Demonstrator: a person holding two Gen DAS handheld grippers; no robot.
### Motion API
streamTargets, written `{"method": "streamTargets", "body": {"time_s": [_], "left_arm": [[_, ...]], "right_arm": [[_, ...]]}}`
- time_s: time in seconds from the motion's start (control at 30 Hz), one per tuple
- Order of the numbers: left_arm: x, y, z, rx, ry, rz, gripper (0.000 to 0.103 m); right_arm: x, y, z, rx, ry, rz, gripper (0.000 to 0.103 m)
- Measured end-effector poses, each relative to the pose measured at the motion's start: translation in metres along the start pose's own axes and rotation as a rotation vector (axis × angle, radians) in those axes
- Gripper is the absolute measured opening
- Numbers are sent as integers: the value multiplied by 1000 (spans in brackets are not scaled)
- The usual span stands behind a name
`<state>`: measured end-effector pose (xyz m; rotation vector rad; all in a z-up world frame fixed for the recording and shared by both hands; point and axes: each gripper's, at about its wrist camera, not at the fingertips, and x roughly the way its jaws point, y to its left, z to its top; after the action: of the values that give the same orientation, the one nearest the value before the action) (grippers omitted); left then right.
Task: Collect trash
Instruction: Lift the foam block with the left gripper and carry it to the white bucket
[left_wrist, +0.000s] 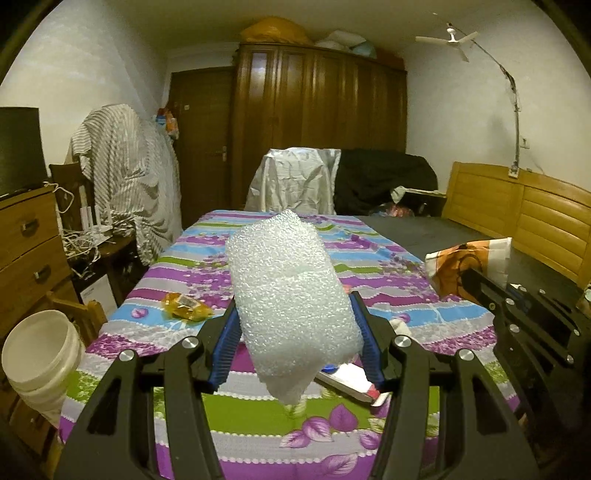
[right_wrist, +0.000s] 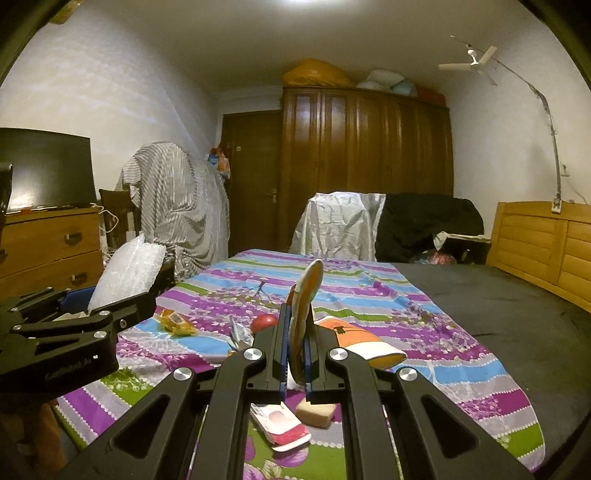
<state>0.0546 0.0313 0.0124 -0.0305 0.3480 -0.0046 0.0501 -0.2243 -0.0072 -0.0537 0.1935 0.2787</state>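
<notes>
Foam roll (left_wrist: 291, 295), light and squashy, sits clamped mid-length in the left gripper (left_wrist: 295, 332) above the bedspread (left_wrist: 406, 314), while the right gripper (right_wrist: 297, 350) pinches a limp orange wrapper (right_wrist: 306, 299).

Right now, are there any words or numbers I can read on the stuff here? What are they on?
None can be read for sure.
Left tongs: pale lettering on the black side, too blurred to read.
Yellow wrapper: a small label, too small to read.
Orange bag in the right tongs: a dark drawing, no clear words.
Red-and-white packet: no words that can be read.
</notes>
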Motion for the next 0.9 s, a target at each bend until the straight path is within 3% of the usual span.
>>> {"method": "streamTargets", "body": {"time_s": [0.4, 0.9], "left_arm": [[-12, 84, 18, -73, -19, 175, 54], [-42, 238, 27, -216, -20, 432, 54]], "right_arm": [[39, 67, 48, -56, -32, 178, 7], [111, 246, 106, -132, 20, 474, 7]]}}
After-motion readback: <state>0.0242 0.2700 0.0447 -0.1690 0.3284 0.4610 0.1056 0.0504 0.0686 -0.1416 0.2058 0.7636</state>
